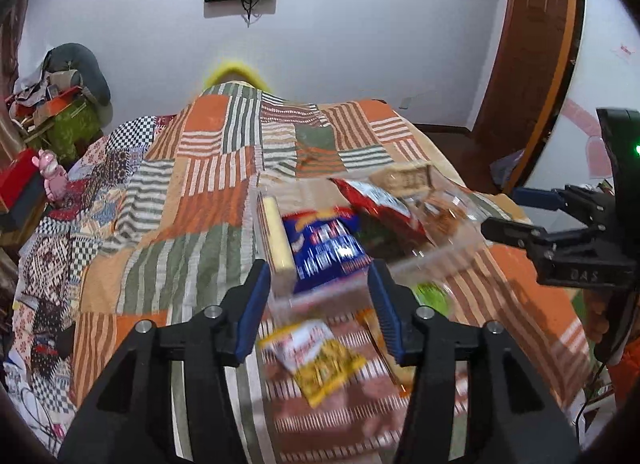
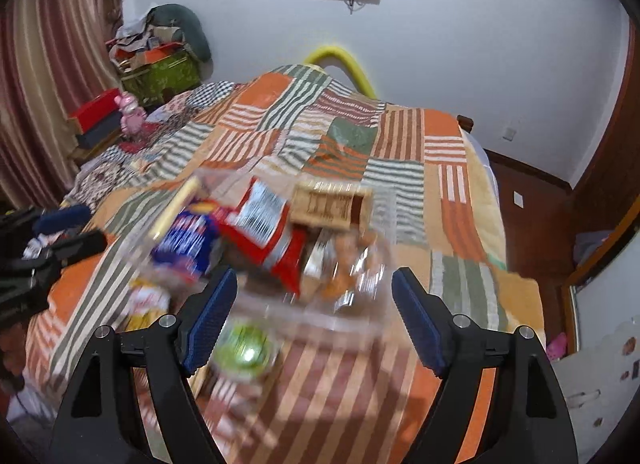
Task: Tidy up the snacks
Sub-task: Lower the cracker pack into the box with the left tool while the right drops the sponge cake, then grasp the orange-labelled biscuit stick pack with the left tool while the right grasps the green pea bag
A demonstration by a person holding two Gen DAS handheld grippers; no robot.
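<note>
patchwork quilt (image 2: 400, 136) bears blurred, seemingly clear snack tub (image 2: 360, 304); both grippers' fingers wide.

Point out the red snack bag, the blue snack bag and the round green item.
Red snack bag (image 2: 264, 240): right wrist view, on the middle of its red and silver face.
Blue snack bag (image 1: 324, 248): left wrist view, on its printed front.
Round green item (image 2: 246, 350): right wrist view, on its blurred top.
</note>
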